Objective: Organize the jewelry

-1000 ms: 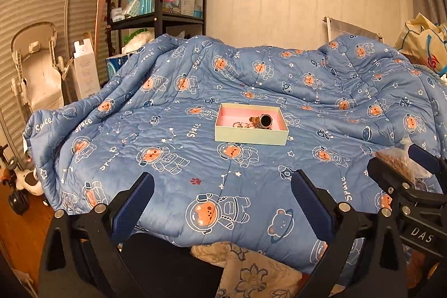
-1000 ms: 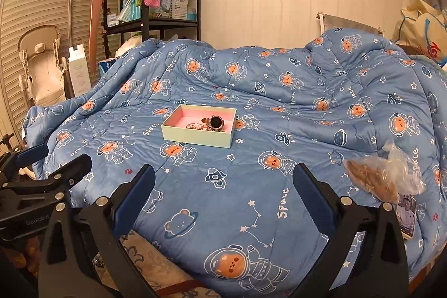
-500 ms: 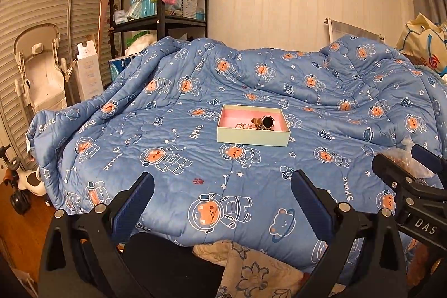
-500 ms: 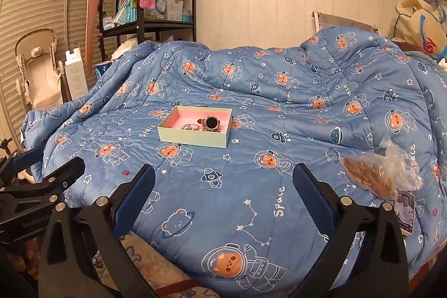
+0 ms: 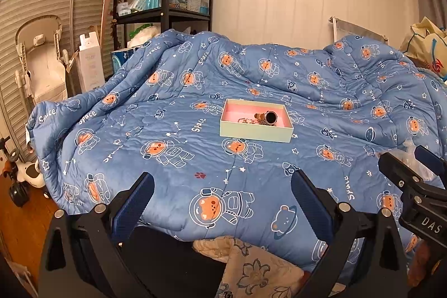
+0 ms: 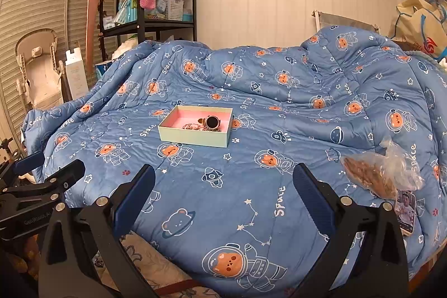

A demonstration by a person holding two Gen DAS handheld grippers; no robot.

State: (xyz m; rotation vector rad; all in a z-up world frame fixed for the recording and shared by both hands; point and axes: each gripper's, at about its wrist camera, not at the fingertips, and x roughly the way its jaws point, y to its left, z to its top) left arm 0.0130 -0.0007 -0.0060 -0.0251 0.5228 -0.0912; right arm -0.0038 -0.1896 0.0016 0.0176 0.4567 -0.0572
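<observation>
Open quilt (image 6: 251,175) before box (image 6: 195,137)

Pale green box (image 6: 195,136) on quilt holds watch (image 6: 212,122), chains (image 6: 191,126)

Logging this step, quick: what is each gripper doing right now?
Left gripper: open, holding nothing, above the blue astronaut-print quilt.
Right gripper: open, holding nothing, above the same quilt.

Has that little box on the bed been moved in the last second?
No. The box sits on the same patch of blanket, just above the same astronaut bear; only the cameras shifted slightly.
</observation>
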